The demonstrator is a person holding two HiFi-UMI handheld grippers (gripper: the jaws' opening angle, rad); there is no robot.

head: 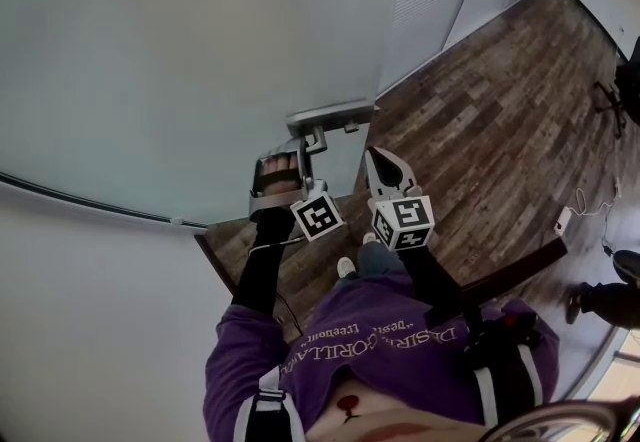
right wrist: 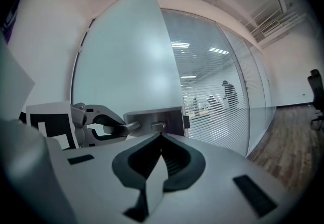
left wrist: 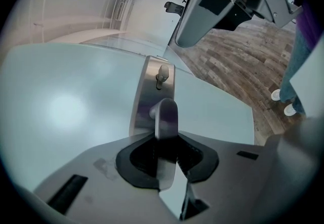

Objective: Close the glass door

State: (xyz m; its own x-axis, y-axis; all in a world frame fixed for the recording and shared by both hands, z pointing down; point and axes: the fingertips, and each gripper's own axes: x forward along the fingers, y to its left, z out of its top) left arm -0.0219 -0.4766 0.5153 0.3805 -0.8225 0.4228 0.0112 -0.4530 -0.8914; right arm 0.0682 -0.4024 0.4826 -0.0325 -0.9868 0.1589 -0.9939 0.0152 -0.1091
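The frosted glass door (head: 200,60) is not closed yet. Its free edge stands out into the room over the wooden floor (head: 480,130), and in the right gripper view the leaf hangs clear of the curved glass wall with blinds (right wrist: 223,101) behind it. Judging from this, only the first step is done: the handle has been taken hold of, and the whole swing to the frame is still to come, along with letting go once the door latches. The left gripper (right wrist: 120,127) does the work. Its jaws stand about halfway closed, and the dark pads (left wrist: 136,159) sit on either side of the lever handle (left wrist: 166,116), pressing on it. The lever runs straight out ahead from between the jaws to the brushed metal lock plate (left wrist: 151,83). Just beyond the lever on that plate sits the small thumb-turn knob (left wrist: 162,73), untouched. The frosted pane spreads to the left of this gripper and ahead of it, and the door's edge and the floor lie off to its right. The right gripper (right wrist: 161,141) holds nothing: its jaws are together, with only their own pads meeting between them. It points at the same lock plate from the door's edge side, with the plate and knob just ahead of its tips and the left gripper off to its left. It is near the plate, but no view shows it touching. It seems to be only standing by, or it may steady the edge during the pull.
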